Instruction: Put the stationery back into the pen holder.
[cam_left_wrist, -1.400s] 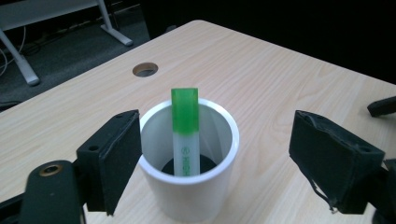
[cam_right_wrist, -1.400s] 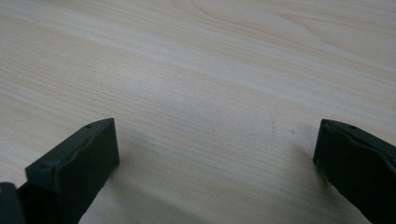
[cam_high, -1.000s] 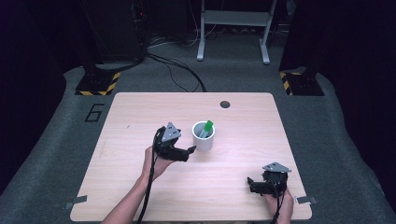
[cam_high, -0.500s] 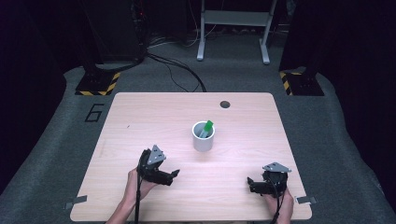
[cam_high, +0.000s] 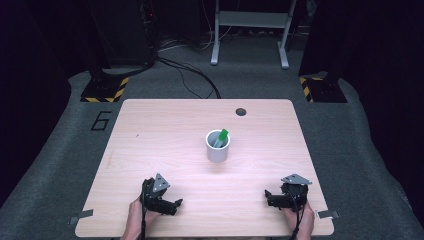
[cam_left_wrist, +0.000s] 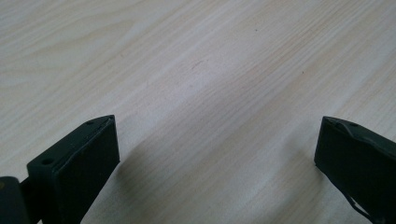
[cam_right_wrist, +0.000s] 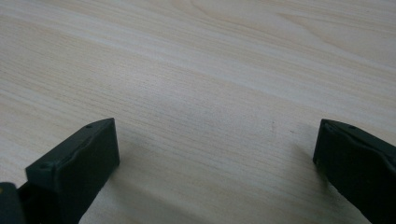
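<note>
A: Biggest first. Light wood bench (cam_high: 165, 135), rounded corners, standing on grey carpet (cam_high: 365, 145). Dark round hole (cam_high: 241, 111) near the far edge.

B: Floor stuff?

A: A "6" marking (cam_high: 101, 120) on the carpet by the bench's far left corner. Two yellow-black striped bases (cam_high: 102, 90) beyond the bench, one each side, cables between them. A white frame stand (cam_high: 248, 22) at the back.

B: On the bench?

A: White cup (cam_high: 218, 148) around the middle, upright. Green marker (cam_high: 221, 136) inside it, tilted, its top above the rim.

B: Grippers?

A: Left gripper (cam_high: 176, 204) at the near left edge, held in the left hand (cam_high: 135, 220). Right gripper (cam_high: 269, 196) at the near right edge, in the right hand (cam_high: 300, 220). Both well apart from the cup, grey plate on top of each.

B: Jaws?

A: Left gripper view: left gripper (cam_left_wrist: 217, 140) with jaws spread wide, bare wood between them, holding nothing. Right gripper view: right gripper (cam_right_wrist: 217, 140) the same, wide apart, empty, low over the bench.
</note>
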